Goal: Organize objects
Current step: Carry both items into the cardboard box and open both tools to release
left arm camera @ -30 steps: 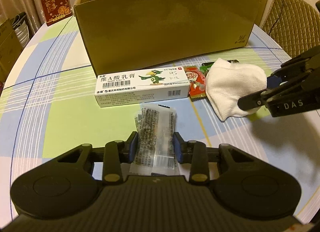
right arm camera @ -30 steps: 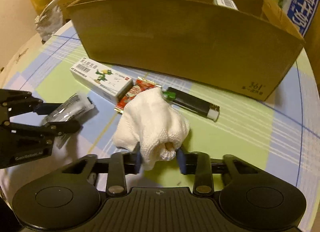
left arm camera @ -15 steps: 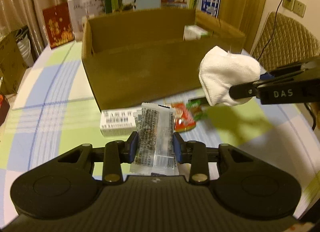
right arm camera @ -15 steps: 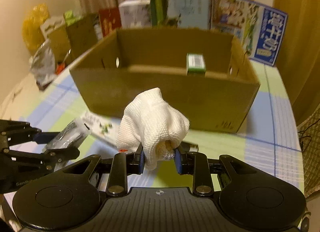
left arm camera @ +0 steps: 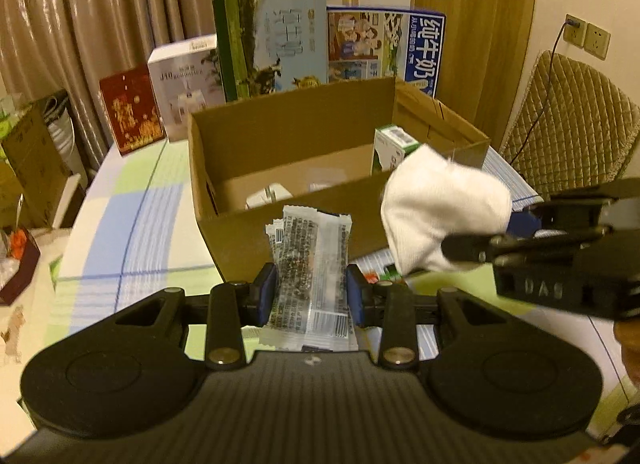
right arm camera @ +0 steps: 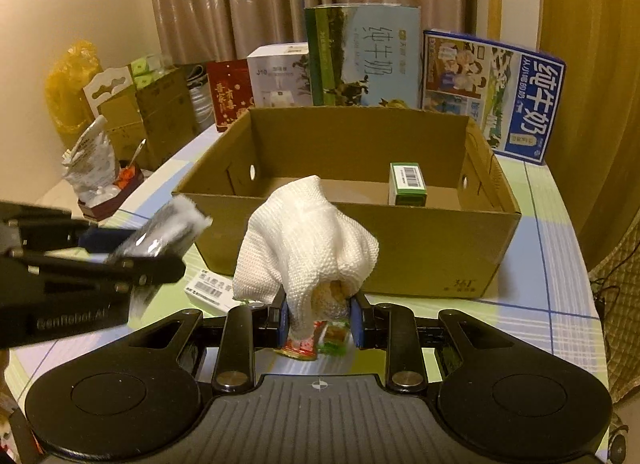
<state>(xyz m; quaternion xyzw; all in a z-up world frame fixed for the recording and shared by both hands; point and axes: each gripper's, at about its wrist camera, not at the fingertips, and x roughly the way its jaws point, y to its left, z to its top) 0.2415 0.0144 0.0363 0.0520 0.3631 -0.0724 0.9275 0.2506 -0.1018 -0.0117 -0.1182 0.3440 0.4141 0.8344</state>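
A: Where's the cardboard box [left arm camera: 280,232] from each load?
B: Ahead and below. The left gripper [left arm camera: 311,296] clamps the snack packet [left arm camera: 310,264], long axis upright, before the box's near wall.
A: And right of that?
B: The right gripper [right arm camera: 320,324] pinches the white cloth [right arm camera: 304,240], similarly near, tilted downward toward the opening.

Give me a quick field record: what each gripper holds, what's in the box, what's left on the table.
left gripper: shut on clear snack packet
right gripper: shut on white cloth
cardboard box: open top; green-white carton upright inside
table: ointment box and red sachet in front of the box
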